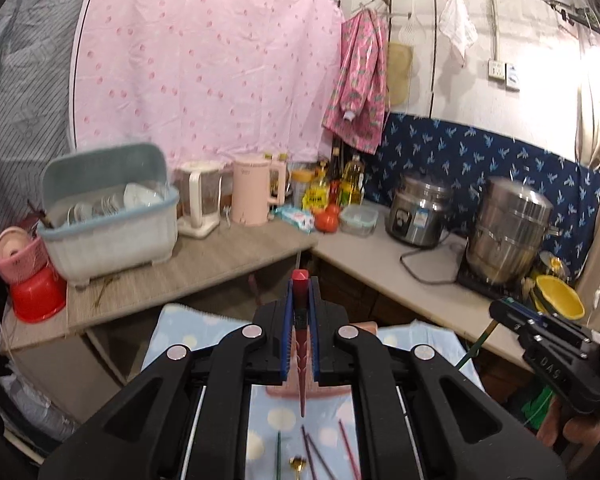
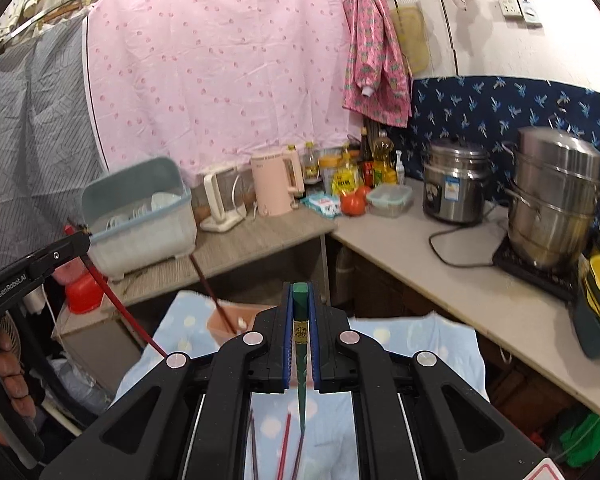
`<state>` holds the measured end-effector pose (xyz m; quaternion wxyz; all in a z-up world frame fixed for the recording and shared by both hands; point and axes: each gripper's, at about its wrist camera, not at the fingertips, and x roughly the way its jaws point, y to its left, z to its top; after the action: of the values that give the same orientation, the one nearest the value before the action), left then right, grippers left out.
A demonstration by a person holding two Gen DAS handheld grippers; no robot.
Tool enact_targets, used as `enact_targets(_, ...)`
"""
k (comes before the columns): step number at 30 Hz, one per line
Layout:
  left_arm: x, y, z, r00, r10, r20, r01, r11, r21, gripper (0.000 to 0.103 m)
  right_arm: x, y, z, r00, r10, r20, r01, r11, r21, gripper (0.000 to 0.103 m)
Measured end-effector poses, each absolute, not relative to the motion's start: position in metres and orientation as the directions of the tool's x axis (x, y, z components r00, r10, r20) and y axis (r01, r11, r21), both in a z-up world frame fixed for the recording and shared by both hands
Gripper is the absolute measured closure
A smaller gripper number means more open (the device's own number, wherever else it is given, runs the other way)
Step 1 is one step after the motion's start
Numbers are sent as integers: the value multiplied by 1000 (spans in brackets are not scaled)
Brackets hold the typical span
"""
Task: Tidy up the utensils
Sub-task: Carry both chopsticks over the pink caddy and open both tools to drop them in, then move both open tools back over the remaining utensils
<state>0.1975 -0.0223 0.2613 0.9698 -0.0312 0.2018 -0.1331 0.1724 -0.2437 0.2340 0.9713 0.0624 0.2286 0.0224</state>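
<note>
Left wrist: red chopstick [image 1: 301, 304] between closed jaws.

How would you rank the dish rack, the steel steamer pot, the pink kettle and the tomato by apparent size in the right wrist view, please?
1. Steel steamer pot and dish rack: look alike, unranked.
2. Pink kettle.
3. Tomato.
</note>
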Motion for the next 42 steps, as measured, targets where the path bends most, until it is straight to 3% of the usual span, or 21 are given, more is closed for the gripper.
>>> enact_targets(5,236,-34,283,899,-282,-335,253,959,-129,96,217,-245,248,911,61,-407,-5,991,137,96)
enact_targets(11,280,-52,272,901,-282,-330,251,959,-133,96,265,-243,238,912,53,-408,4,990,139,96)
enact_targets(26,334,-60,179,831,-305,-465,248,952,-181,96,320,-227,157,847,78,-526,-14,992,126,96)
enact_targets(27,334,-59,174,836,-287,-467,232,957,-174,94,317,-228,155,849,69,-524,-6,993,120,94)
enact_targets(29,332,-54,168,841,-265,-472,210,963,-166,74,311,-232,155,855,48,-517,12,994,112,71)
enact_targets(30,330,-52,166,845,-253,-472,198,967,-163,63,305,-234,156,860,41,-509,20,993,114,66)
enact_targets(42,272,-13,140,831,-197,-520,142,979,-145,62,229,-238,146,847,36,-531,25,994,108,64)
